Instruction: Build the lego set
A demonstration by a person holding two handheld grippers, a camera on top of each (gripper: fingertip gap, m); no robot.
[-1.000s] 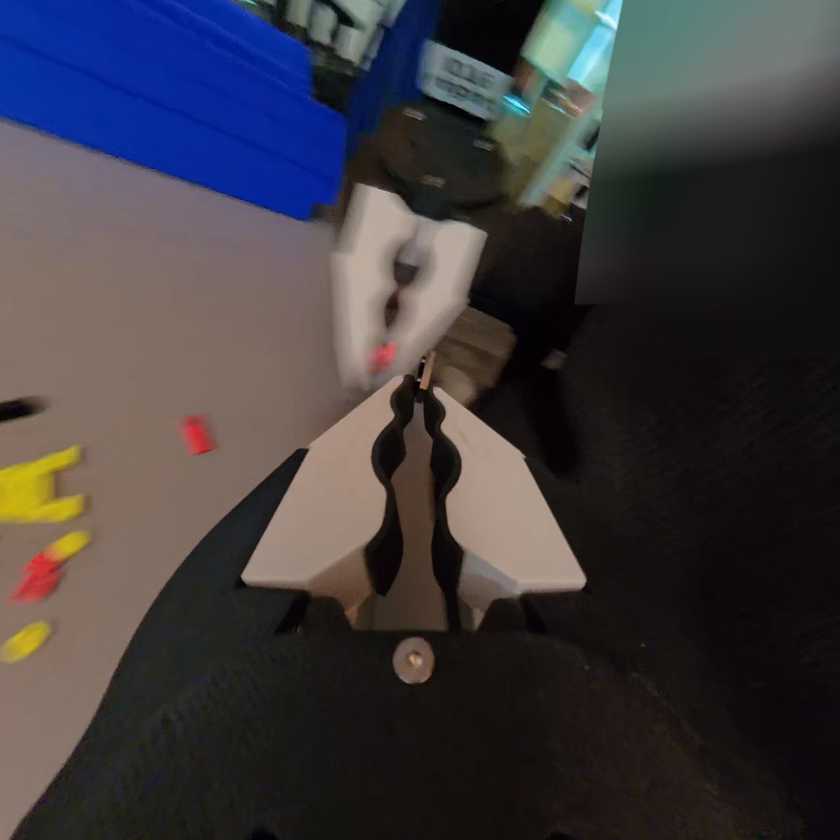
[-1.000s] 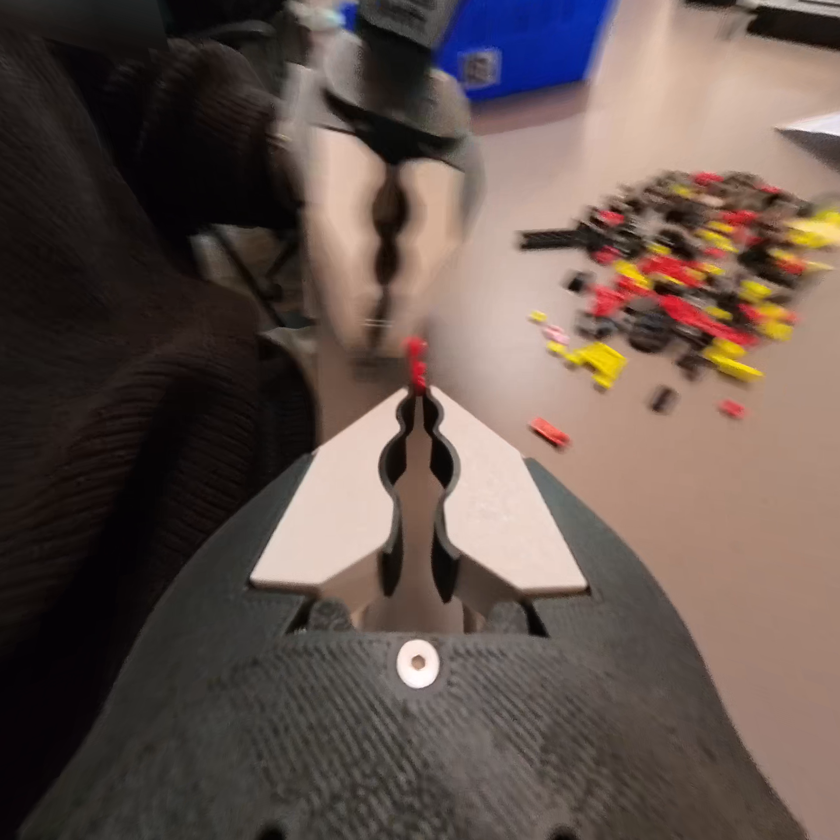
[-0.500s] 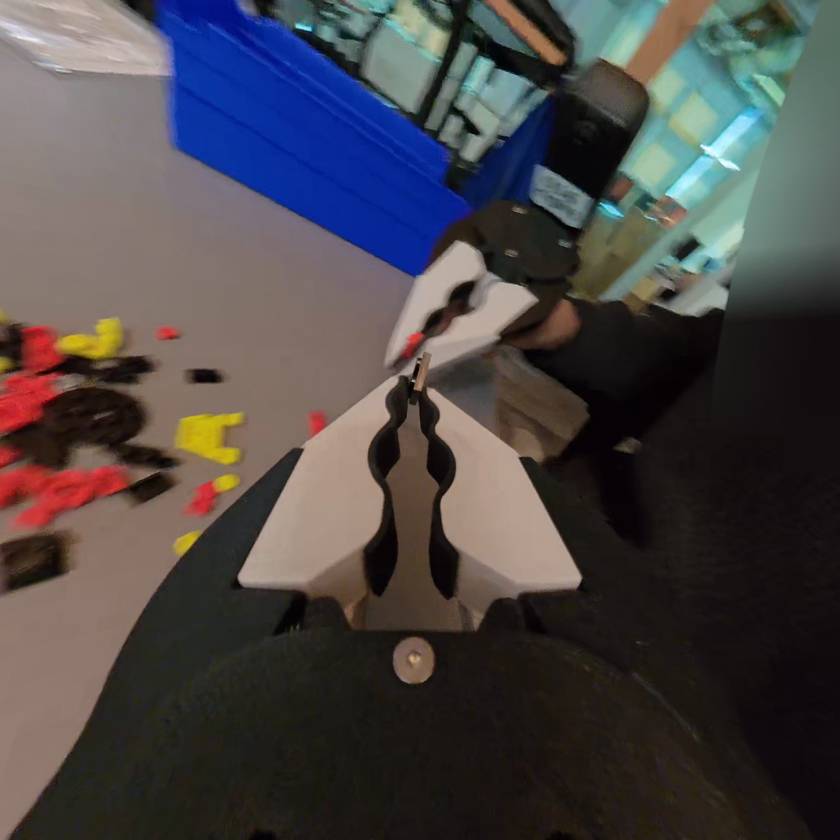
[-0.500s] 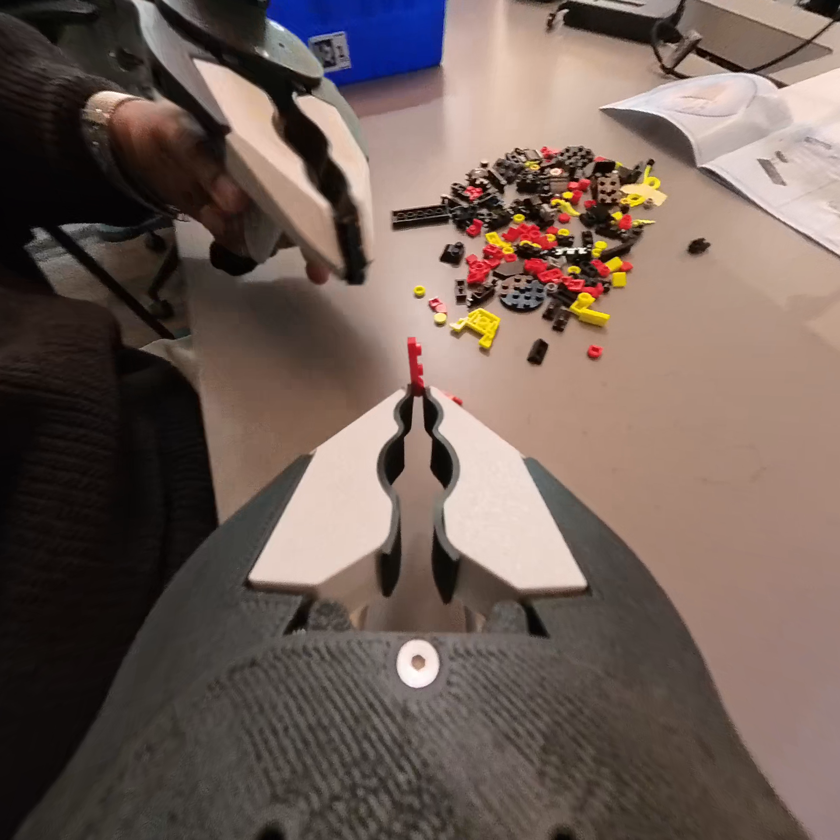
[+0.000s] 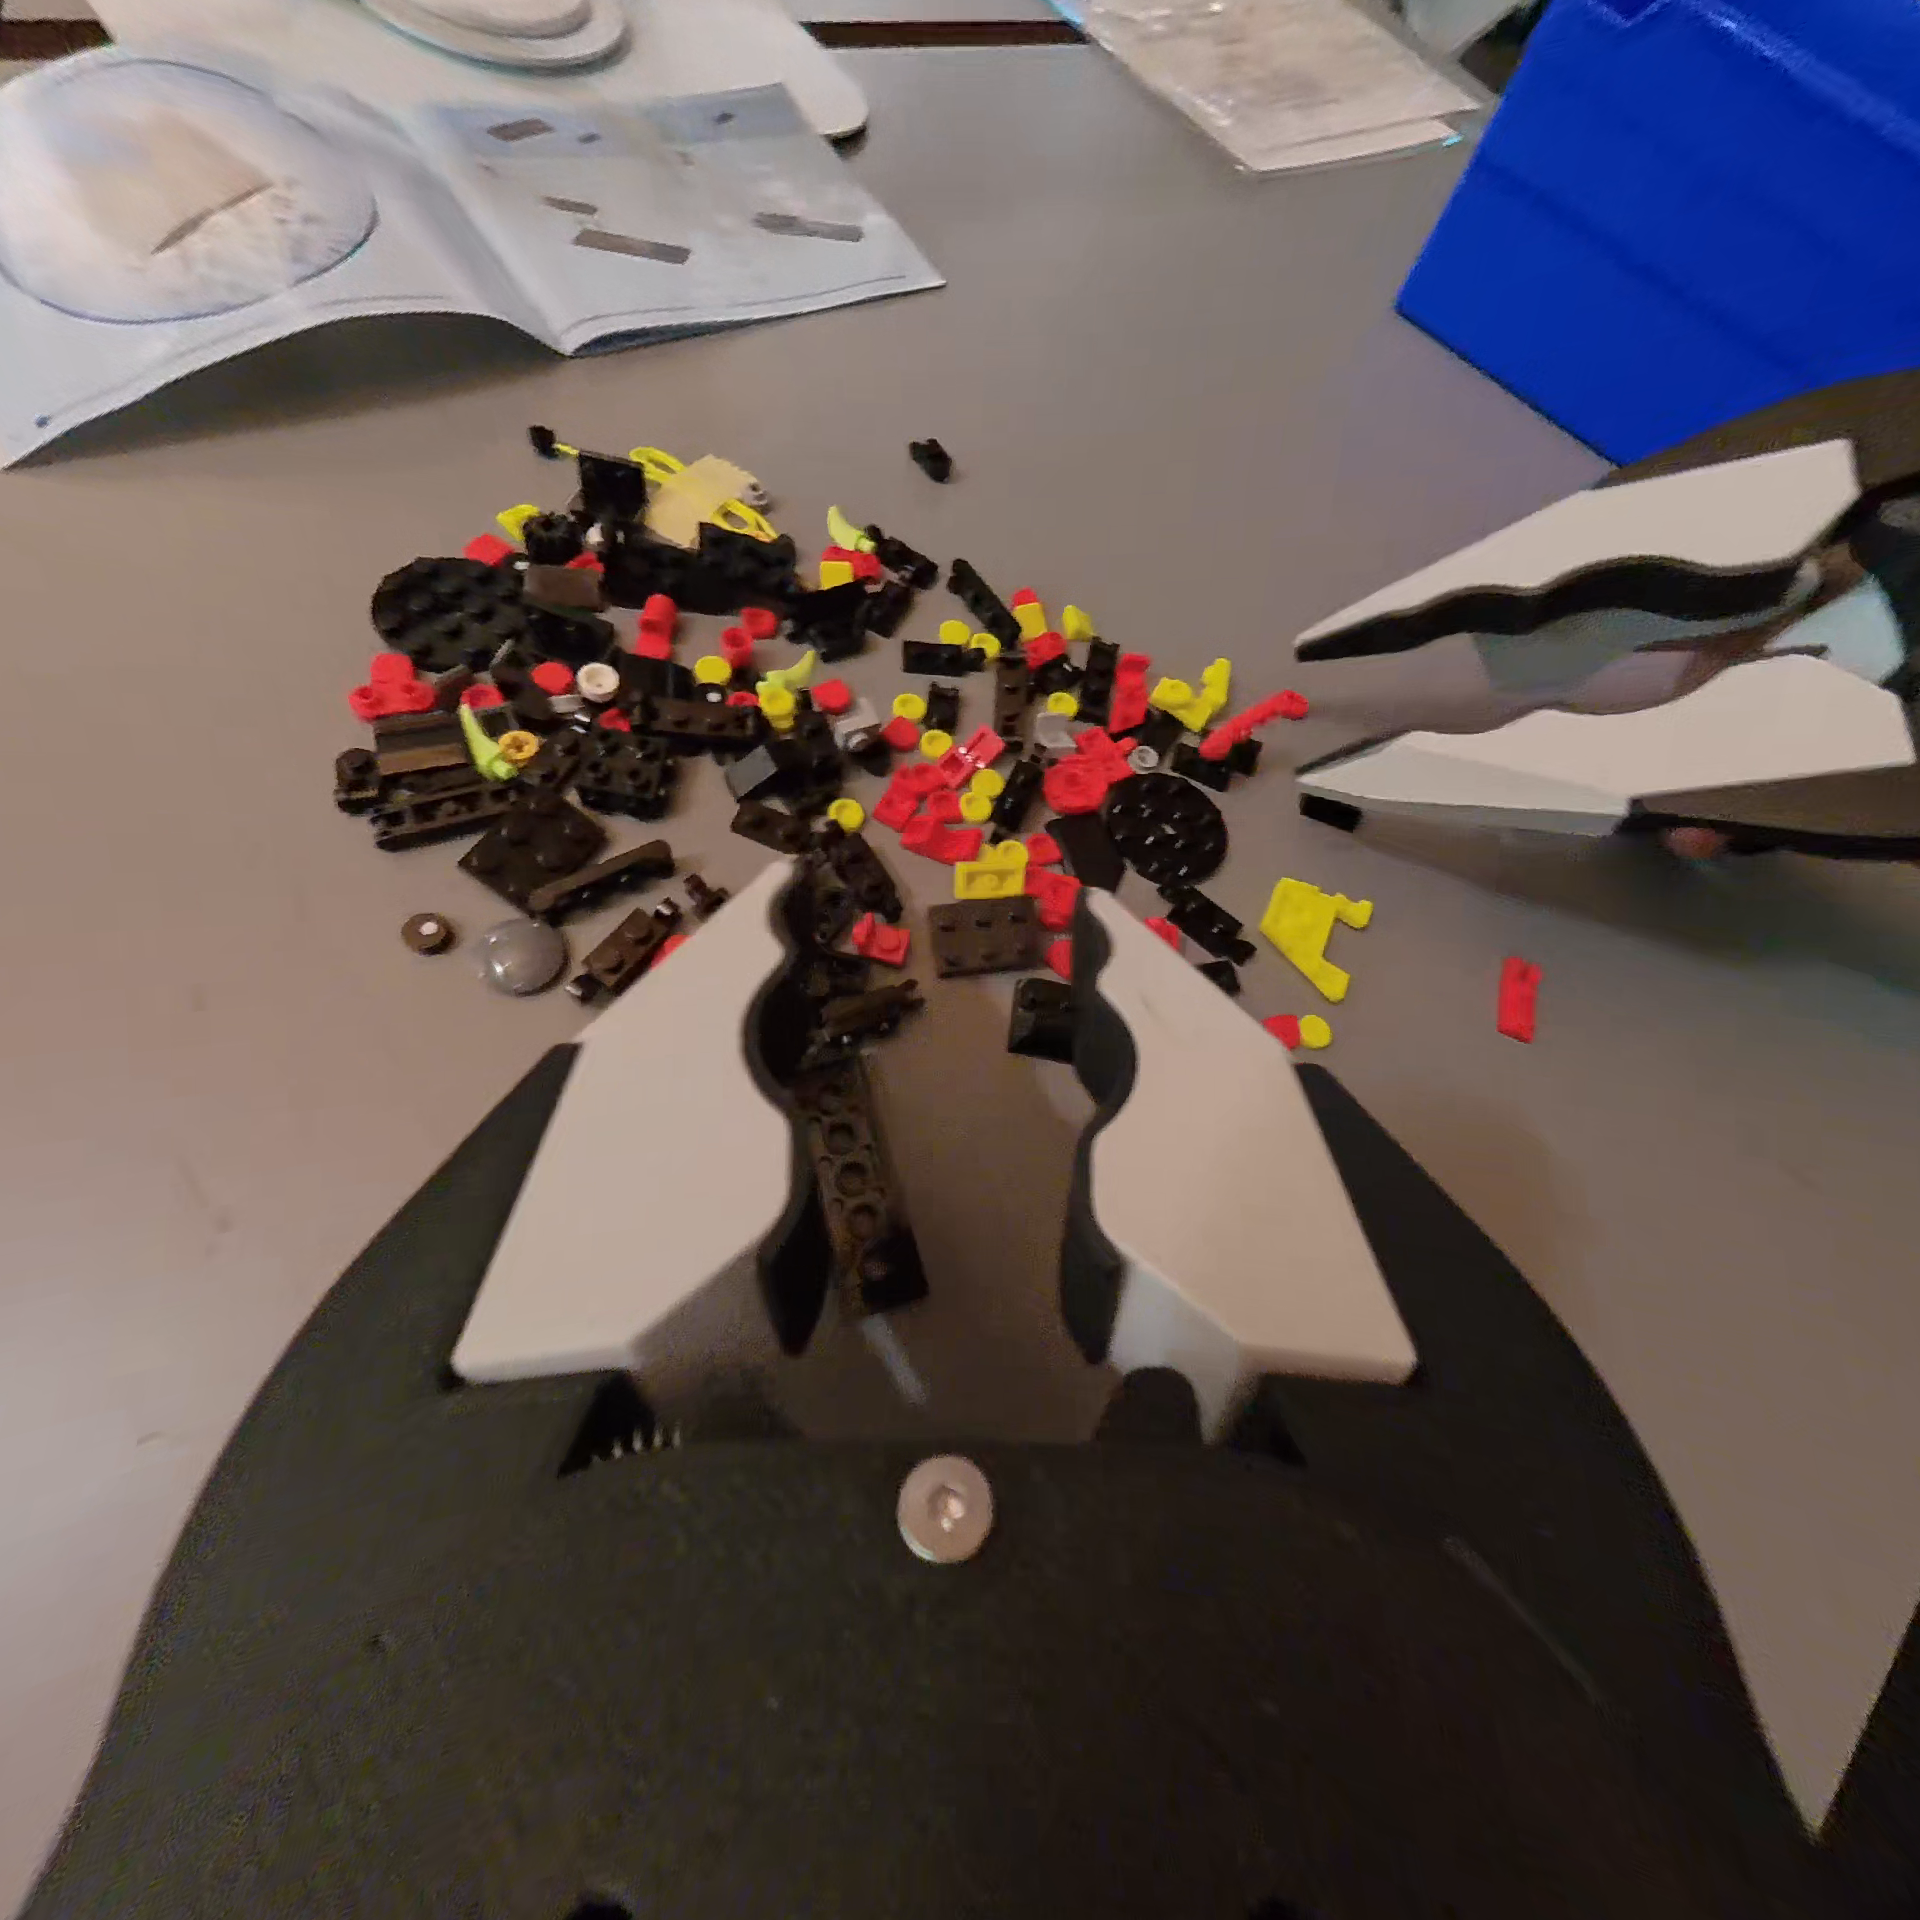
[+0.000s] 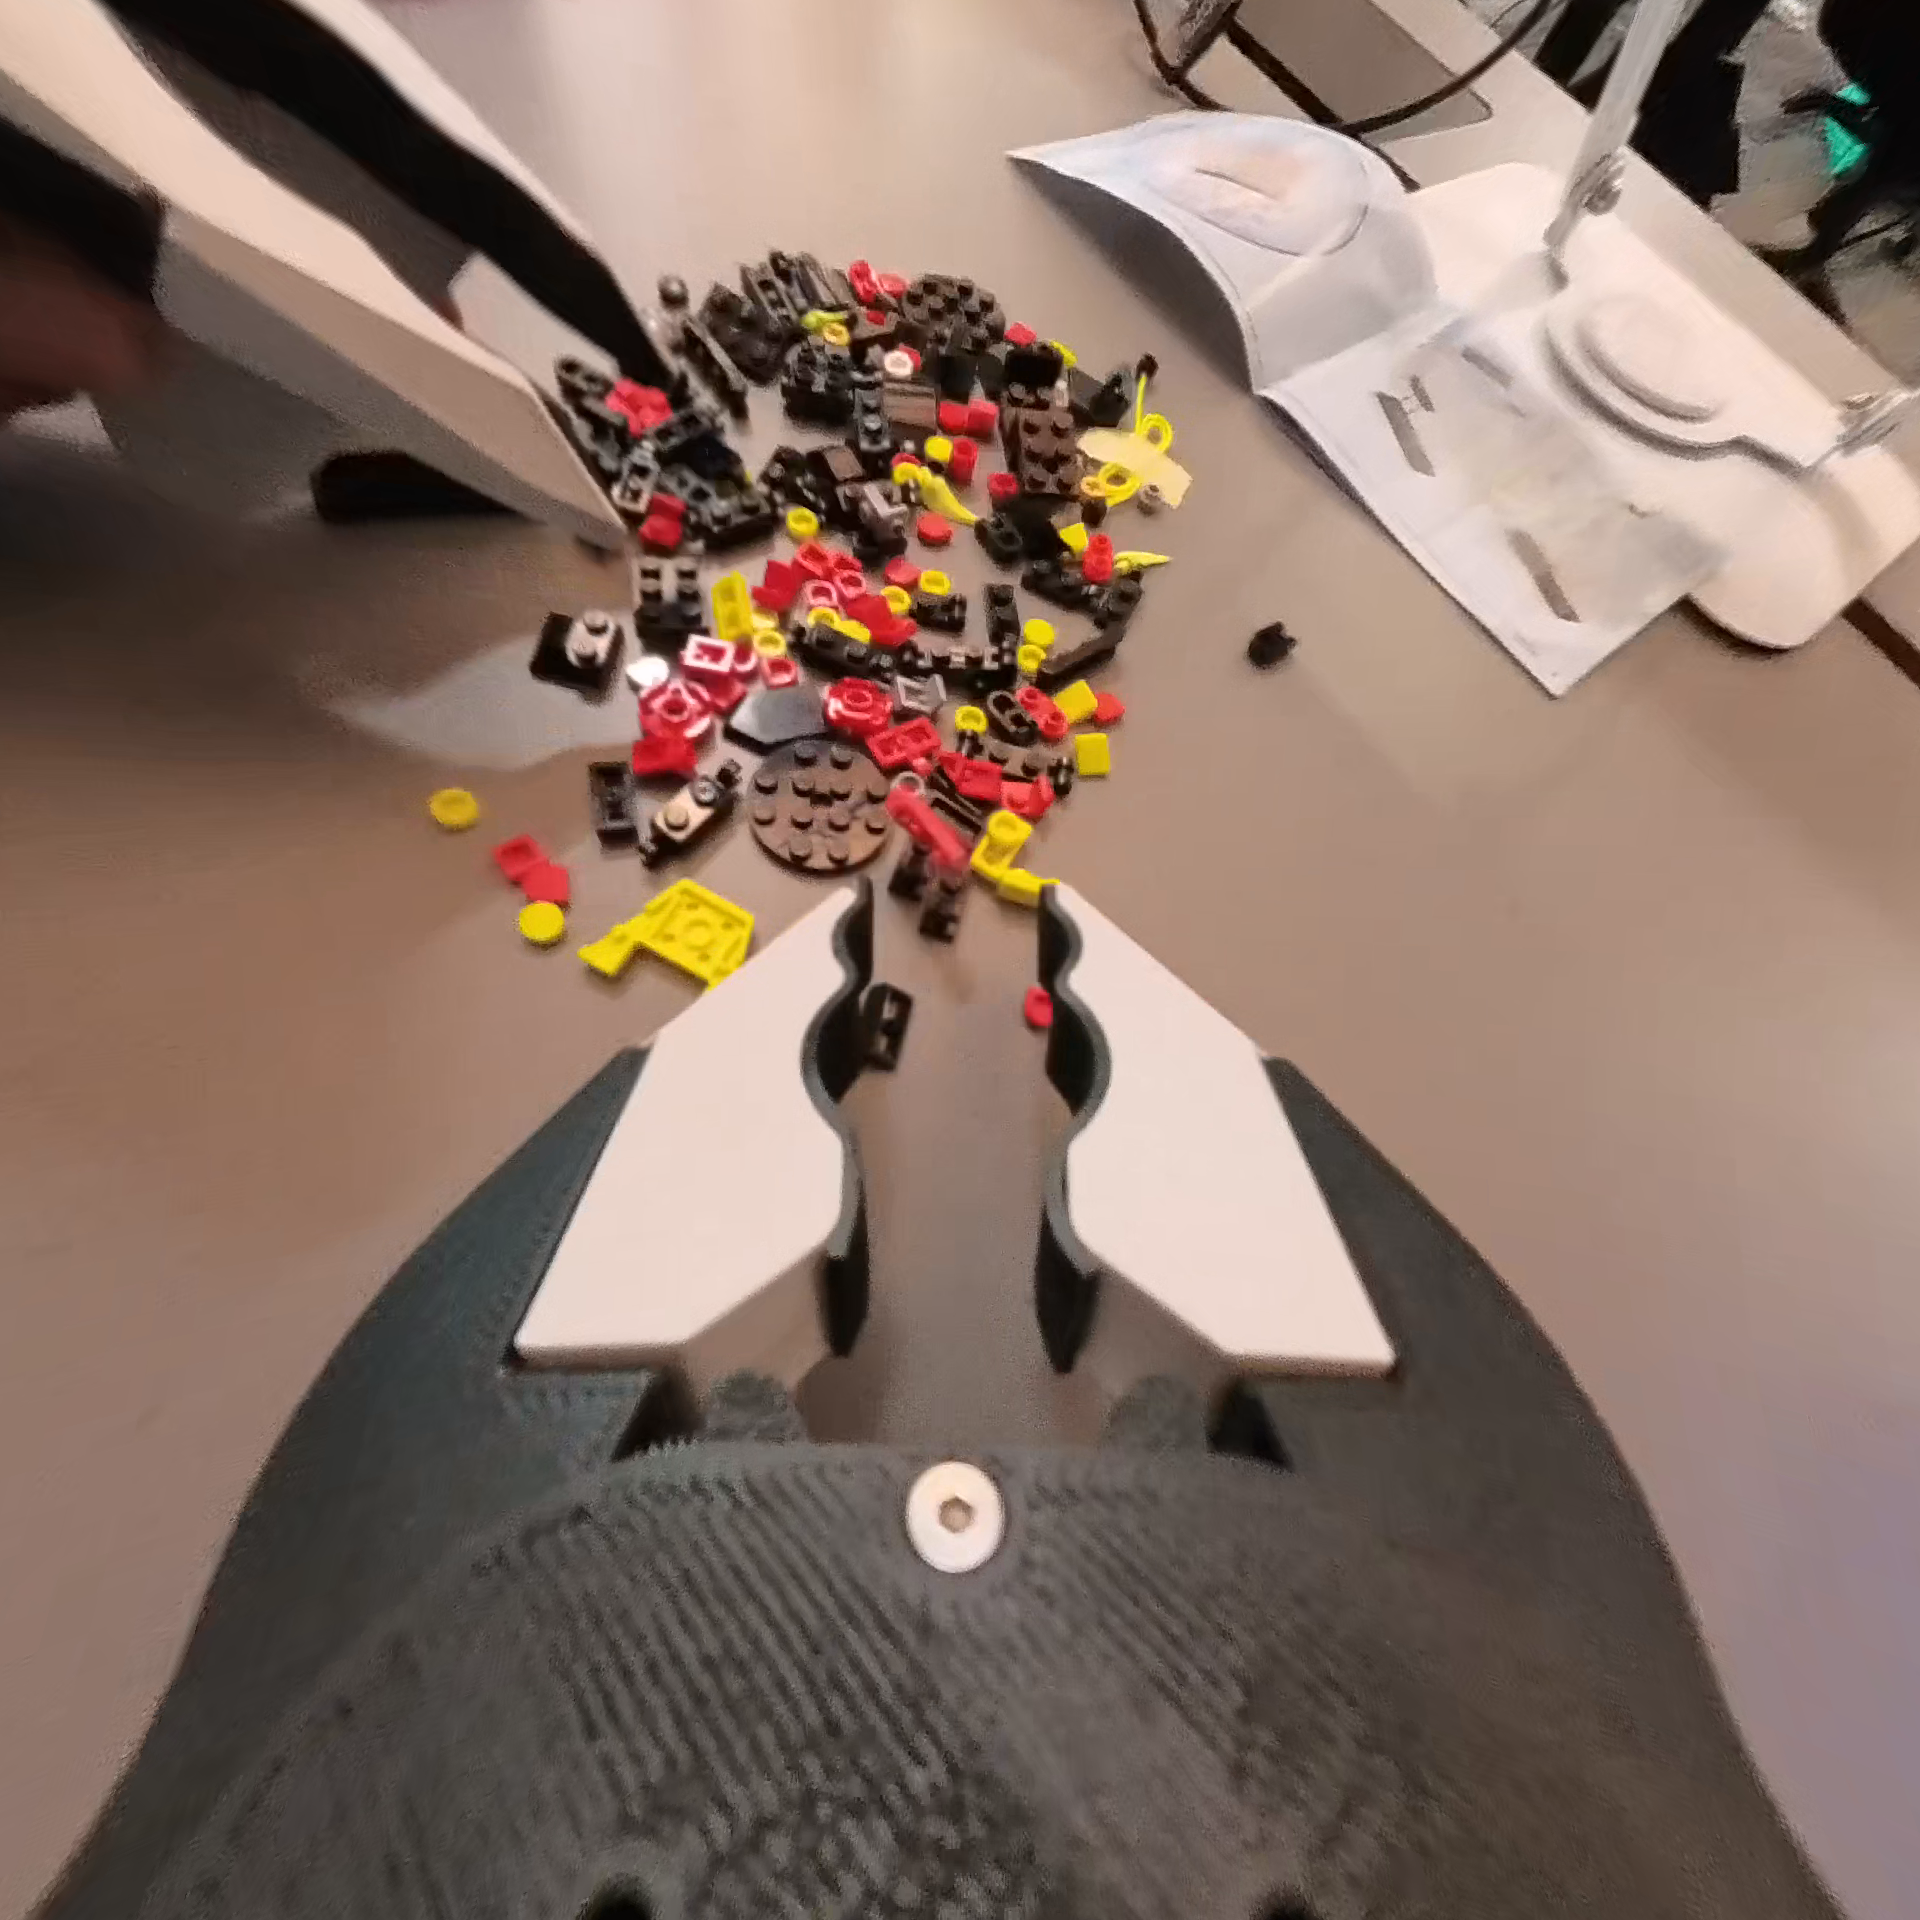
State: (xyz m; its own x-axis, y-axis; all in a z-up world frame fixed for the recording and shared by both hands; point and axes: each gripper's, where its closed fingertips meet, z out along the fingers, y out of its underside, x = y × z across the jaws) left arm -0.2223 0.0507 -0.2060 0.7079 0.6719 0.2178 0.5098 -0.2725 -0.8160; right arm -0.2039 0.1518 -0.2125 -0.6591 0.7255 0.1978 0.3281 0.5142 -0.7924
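A pile of small black, red and yellow lego pieces (image 5: 831,727) lies on the grey table (image 5: 208,1039); it also shows in the right wrist view (image 6: 883,582). My left gripper (image 5: 935,894) is open and empty at the pile's near edge. A long black beam with holes (image 5: 857,1164) lies on the table between its fingers, against the left one. My right gripper (image 6: 951,899) is open and empty at the pile's other edge. A thin red piece (image 6: 925,821) lies just ahead of its tips, also seen in the left wrist view (image 5: 1252,717). Each gripper shows in the other's view.
An open instruction booklet (image 5: 623,229) lies beyond the pile, with a clear dome on a white base (image 5: 156,187) over it. A blue bin (image 5: 1683,208) stands at the far right. A yellow plate (image 6: 686,930) and loose red pieces lie near the pile.
Both grippers have come down from in front of the person to the pile and opened. The right one no longer holds the red piece; the left one no longer holds its small piece.
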